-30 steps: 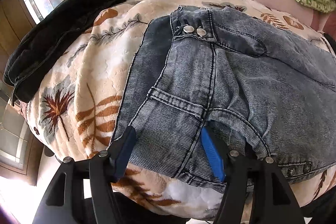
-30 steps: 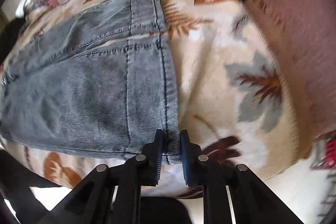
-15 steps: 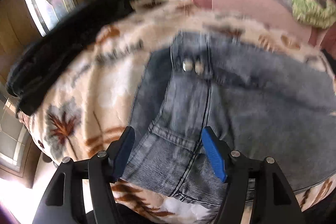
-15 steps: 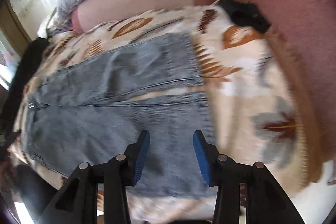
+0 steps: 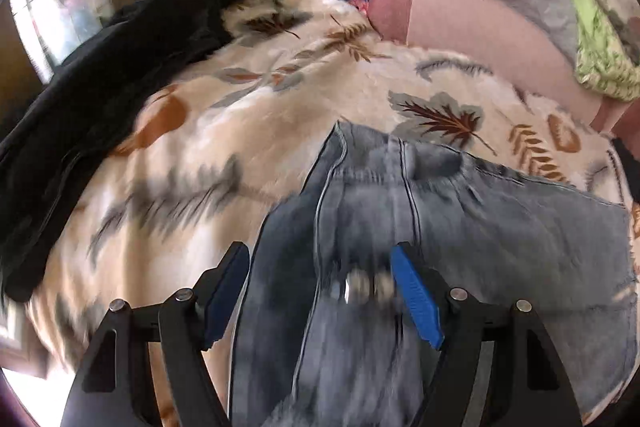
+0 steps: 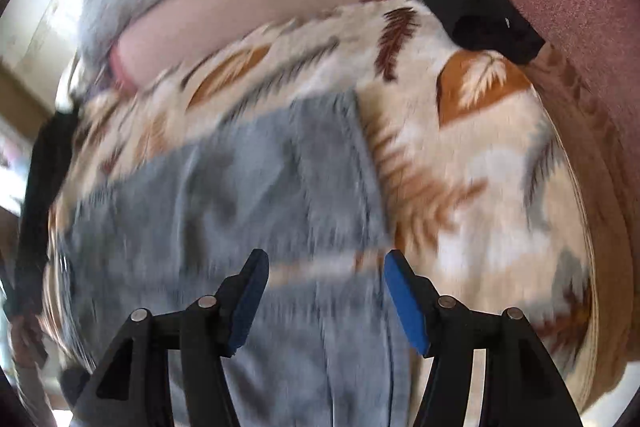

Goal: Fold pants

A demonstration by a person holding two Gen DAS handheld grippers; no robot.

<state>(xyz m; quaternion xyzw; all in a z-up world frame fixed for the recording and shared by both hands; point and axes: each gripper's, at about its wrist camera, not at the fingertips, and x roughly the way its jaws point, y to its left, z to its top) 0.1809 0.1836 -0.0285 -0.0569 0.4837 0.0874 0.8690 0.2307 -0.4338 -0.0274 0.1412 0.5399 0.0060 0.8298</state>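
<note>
Left wrist view: our left gripper (image 5: 320,291) is spread wide over the jeans' (image 5: 460,227) waist, nothing pinched. Jeans lie lengthwise across the blanket (image 5: 208,155), legs toward our right gripper (image 6: 324,295), also spread, above the hems.

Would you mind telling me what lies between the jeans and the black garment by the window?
In the left wrist view, only the leaf-print blanket shows between the jeans and the black garment; nothing rests on that stretch.
</note>
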